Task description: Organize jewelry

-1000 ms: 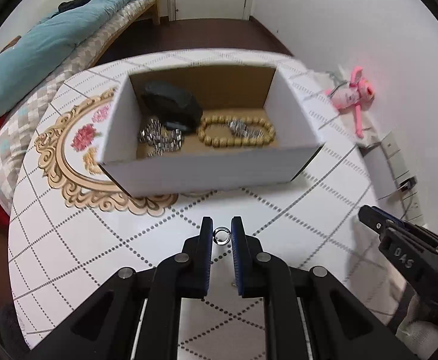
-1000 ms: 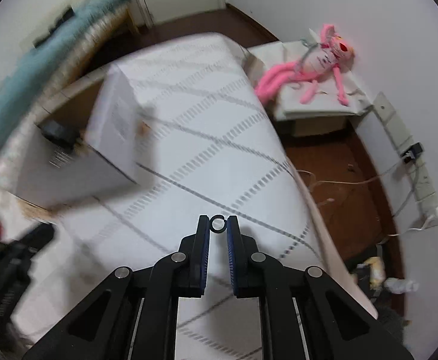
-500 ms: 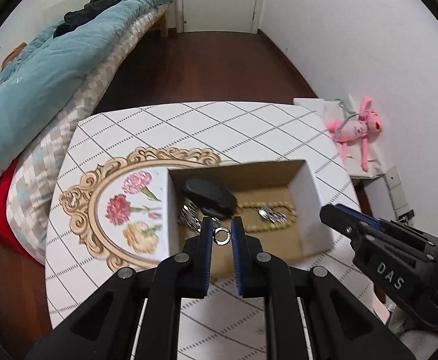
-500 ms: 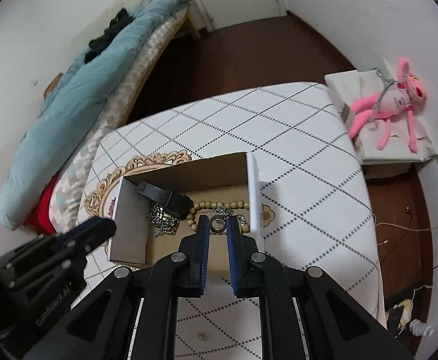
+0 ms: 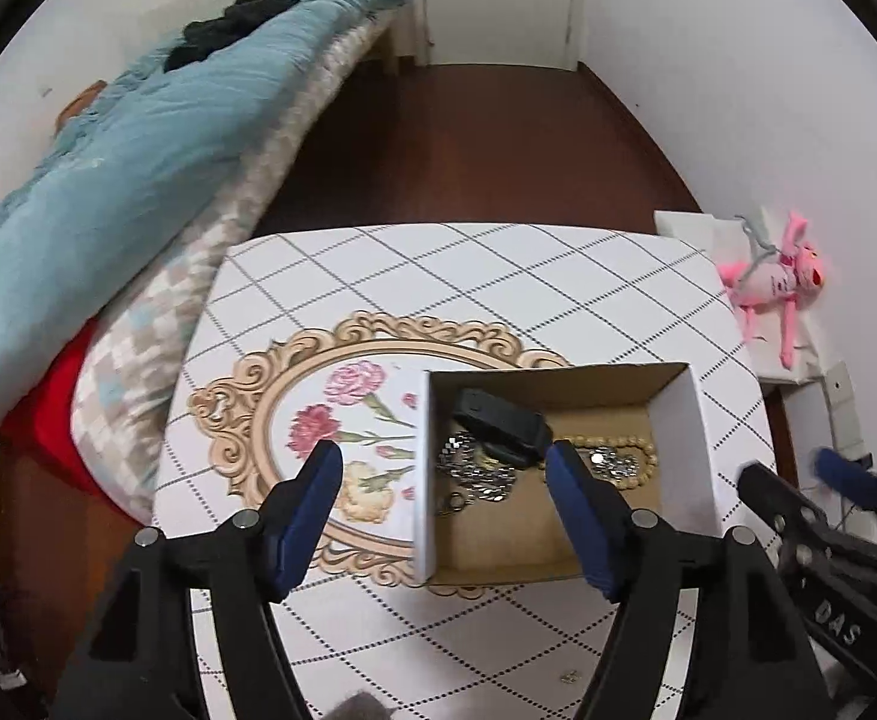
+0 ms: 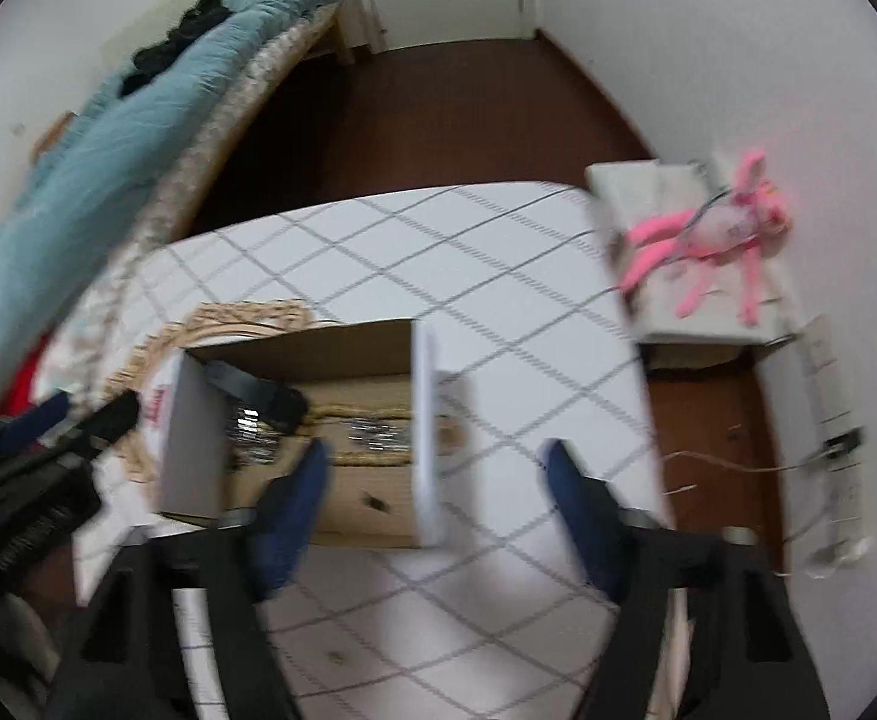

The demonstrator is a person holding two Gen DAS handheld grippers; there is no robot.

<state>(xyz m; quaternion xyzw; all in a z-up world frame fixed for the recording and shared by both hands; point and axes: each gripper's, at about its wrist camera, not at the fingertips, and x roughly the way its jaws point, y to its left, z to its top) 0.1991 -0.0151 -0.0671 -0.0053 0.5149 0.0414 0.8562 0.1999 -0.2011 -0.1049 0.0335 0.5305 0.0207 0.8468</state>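
Left gripper (image 5: pixel 441 465) and right gripper (image 6: pixel 432 471): jaws wide apart, nothing held, above the box (image 5: pixel 699 450) containing beads (image 5: pixel 642 450), chain (image 5: pixel 468 480), black case (image 5: pixel 501 420).

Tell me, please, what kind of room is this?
Probably a bedroom at home: a bed with a blue quilt, a pink toy by the wall, and a small table.

The table (image 5: pixel 498 276) is white with a dotted grey diamond grid and a tan scrollwork oval framing pink flowers. The box (image 5: pixel 687 444) is white outside, brown inside. A teal quilt (image 5: pixel 138 150) and a pink plush toy (image 5: pixel 780 288) lie beyond.
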